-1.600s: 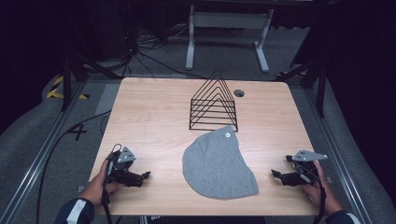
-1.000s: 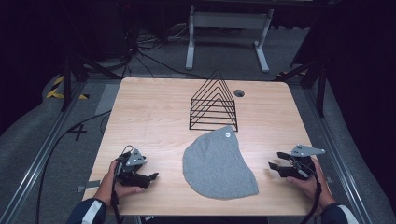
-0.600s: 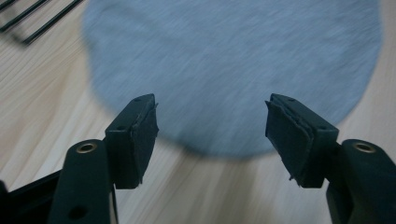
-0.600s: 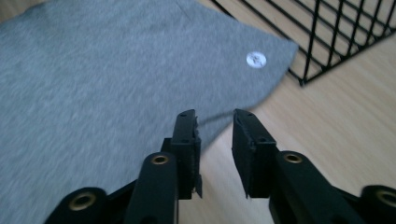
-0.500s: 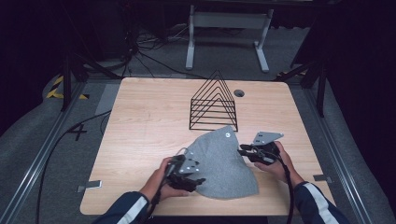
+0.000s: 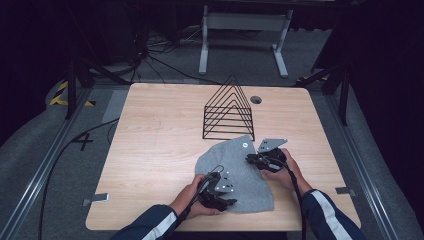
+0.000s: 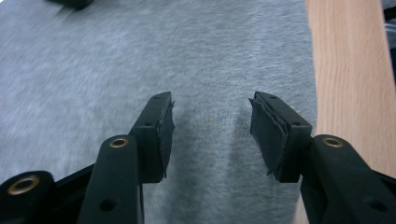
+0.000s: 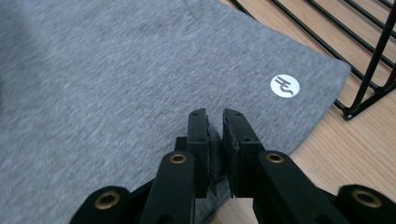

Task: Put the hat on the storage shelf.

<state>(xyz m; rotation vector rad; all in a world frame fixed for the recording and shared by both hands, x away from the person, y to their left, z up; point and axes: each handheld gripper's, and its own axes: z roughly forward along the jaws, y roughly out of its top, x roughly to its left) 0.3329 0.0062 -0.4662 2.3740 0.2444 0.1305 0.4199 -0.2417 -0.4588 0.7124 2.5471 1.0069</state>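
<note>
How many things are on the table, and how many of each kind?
Grey cloth: 1
Black wire rack: 1
Tongs: 2, the left tongs and the right tongs
Total: 4

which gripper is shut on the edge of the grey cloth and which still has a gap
The right gripper is shut on the grey cloth at its edge, near the white logo. The left gripper stands over the cloth, jaws apart though just closing.

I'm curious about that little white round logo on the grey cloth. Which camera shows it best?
The right gripper view: the logo is large there and its dark squiggle is clear, near the edge of the cloth. The high view shows it as a tiny white dot. The left gripper view shows plain cloth.
</note>
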